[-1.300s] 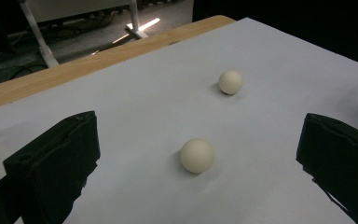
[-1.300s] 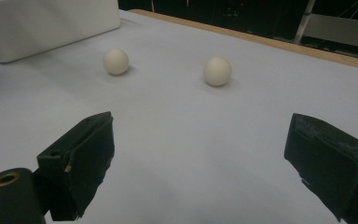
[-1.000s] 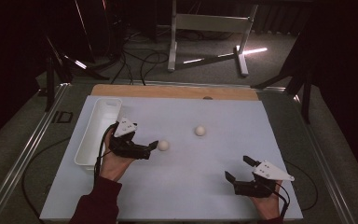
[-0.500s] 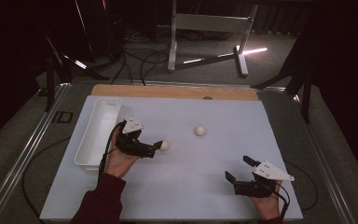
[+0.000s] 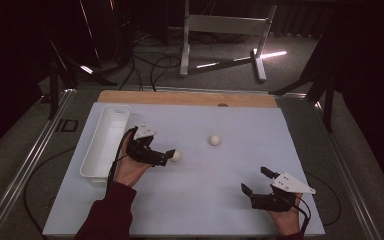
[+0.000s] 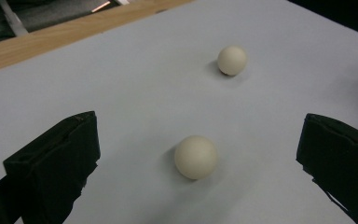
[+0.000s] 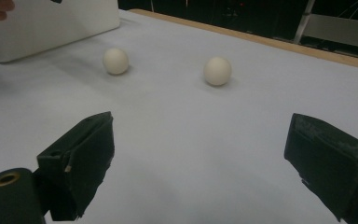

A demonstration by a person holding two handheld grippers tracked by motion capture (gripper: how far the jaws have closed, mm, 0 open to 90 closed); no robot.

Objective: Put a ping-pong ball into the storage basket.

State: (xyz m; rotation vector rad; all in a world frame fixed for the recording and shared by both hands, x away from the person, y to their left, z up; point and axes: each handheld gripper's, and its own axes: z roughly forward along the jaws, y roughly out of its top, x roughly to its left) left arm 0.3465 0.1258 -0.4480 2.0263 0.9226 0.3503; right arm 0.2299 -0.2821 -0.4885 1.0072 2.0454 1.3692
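Two white balls lie on the pale mat (image 5: 205, 200). The near ball (image 5: 176, 156) sits just ahead of my left gripper (image 5: 167, 156), whose jaws stand open; in the left gripper view this ball (image 6: 196, 157) lies on the mat in the gap of the left gripper (image 6: 199, 129), touching neither jaw. The far ball (image 5: 214, 140) rests alone mid-mat, also seen as the far ball (image 6: 232, 60). My right gripper (image 5: 255, 180) is open near the front right, holding nothing. From the right gripper (image 7: 200, 133) both balls (image 7: 115, 61) (image 7: 217, 71) lie well ahead.
A long white tray (image 5: 105, 142) stands along the mat's left edge, just left of my left hand; its wall (image 7: 51, 23) shows far off. A wooden strip (image 5: 190, 98) borders the mat's far side. Metal table rails run along both sides.
My left gripper has slid right toward the near ball, which now sits between its open jaws. The right gripper and both balls have stayed put.
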